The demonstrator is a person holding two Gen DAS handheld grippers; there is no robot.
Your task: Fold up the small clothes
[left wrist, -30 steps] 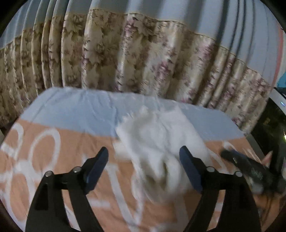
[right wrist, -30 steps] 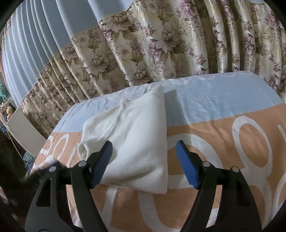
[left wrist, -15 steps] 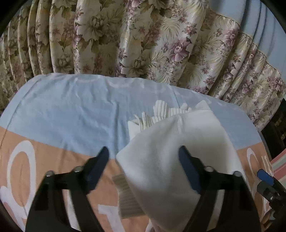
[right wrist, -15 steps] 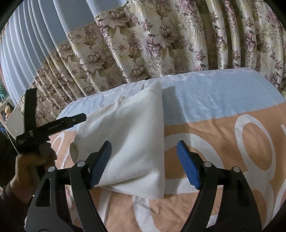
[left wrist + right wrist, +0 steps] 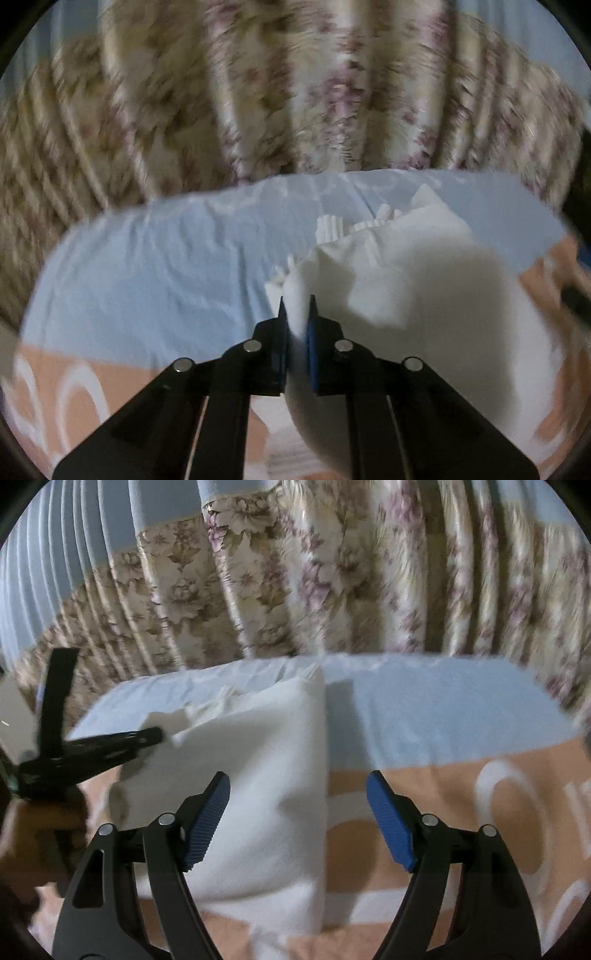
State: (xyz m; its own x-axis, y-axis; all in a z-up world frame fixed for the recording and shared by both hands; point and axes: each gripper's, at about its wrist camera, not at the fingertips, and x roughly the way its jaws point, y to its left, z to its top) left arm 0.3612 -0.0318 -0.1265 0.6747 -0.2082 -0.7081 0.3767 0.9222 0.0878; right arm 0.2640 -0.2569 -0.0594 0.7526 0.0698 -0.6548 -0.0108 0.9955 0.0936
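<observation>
The left hand-held gripper (image 5: 297, 317) is clamped on a fold at the left edge of the white garment (image 5: 424, 295), its blue pads pressed together with the cloth pinched between them. From the right wrist view the same gripper (image 5: 157, 734) comes in from the left, held by a hand (image 5: 40, 823), and bites the garment's (image 5: 258, 794) far left corner. The right hand-held gripper (image 5: 295, 812) hangs above the garment's near part with its jaws wide apart and nothing in them; its left pad is over the cloth, its right pad over the bare cover. The folded garment lies on a surface spread with a blue and peach cover (image 5: 443, 720) with white rings. A ribbed edge (image 5: 332, 225) shows at its far side. Floral curtains (image 5: 332, 572) hang behind.
</observation>
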